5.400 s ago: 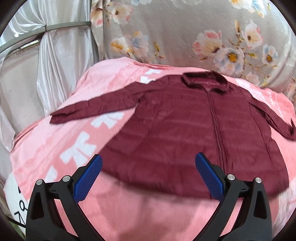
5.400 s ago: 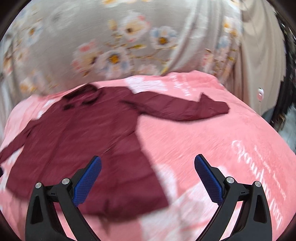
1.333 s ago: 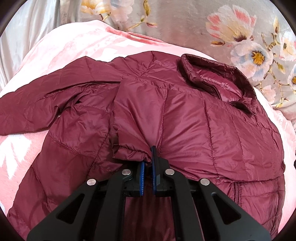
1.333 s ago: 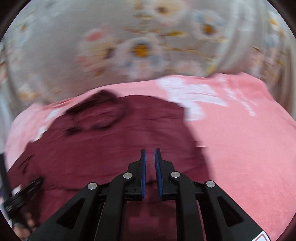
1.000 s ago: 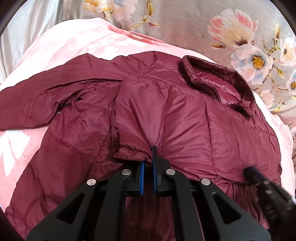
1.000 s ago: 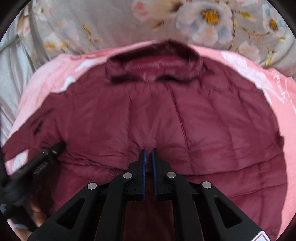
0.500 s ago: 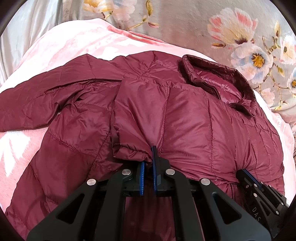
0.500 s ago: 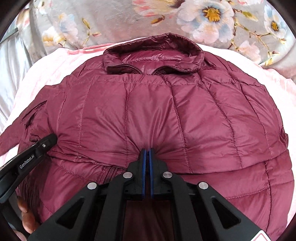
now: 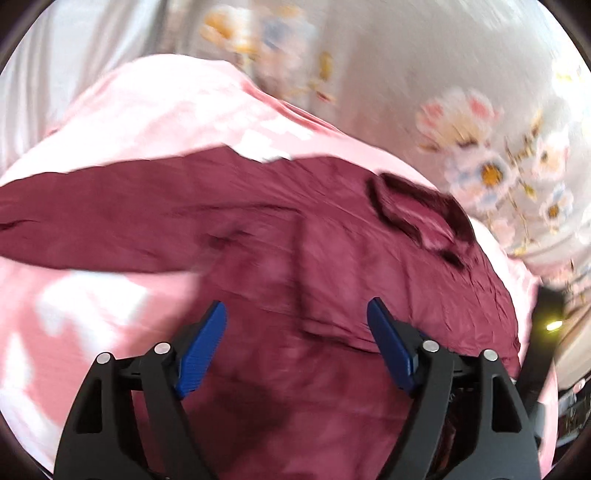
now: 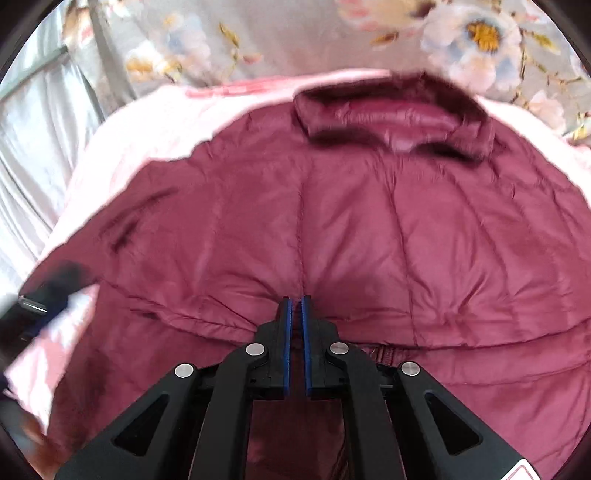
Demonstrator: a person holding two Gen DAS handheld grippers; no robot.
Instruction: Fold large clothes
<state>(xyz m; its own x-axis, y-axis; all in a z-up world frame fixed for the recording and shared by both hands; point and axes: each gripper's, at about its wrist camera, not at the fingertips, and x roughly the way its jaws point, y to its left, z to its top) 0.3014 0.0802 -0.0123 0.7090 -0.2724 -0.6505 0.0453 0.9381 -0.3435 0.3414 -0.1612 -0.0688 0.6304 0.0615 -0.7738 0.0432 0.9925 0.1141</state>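
Note:
A maroon quilted jacket [image 9: 332, 258] lies on a pink blanket [image 9: 110, 147], collar [image 9: 417, 206] at the far side. Its left sleeve [image 9: 92, 221] stretches out to the left. The right sleeve is folded across the chest, its cuff edge [image 9: 332, 332] lying between my left fingers. My left gripper [image 9: 295, 343] is open above the jacket and holds nothing. In the right wrist view the jacket [image 10: 369, 229] fills the frame. My right gripper [image 10: 295, 306] is shut on the folded sleeve's cuff edge. The left gripper shows blurred at the left edge [image 10: 40, 295].
A grey floral curtain [image 9: 480, 147] hangs behind the bed, also visible in the right wrist view [image 10: 258, 33]. Silvery drapes [image 10: 33, 129] hang at the left. The blanket's edge drops away at the right [image 9: 535, 295].
My left gripper has opened, let go of the folded sleeve cuff and pulled back and left. My right gripper stays shut on the cuff edge.

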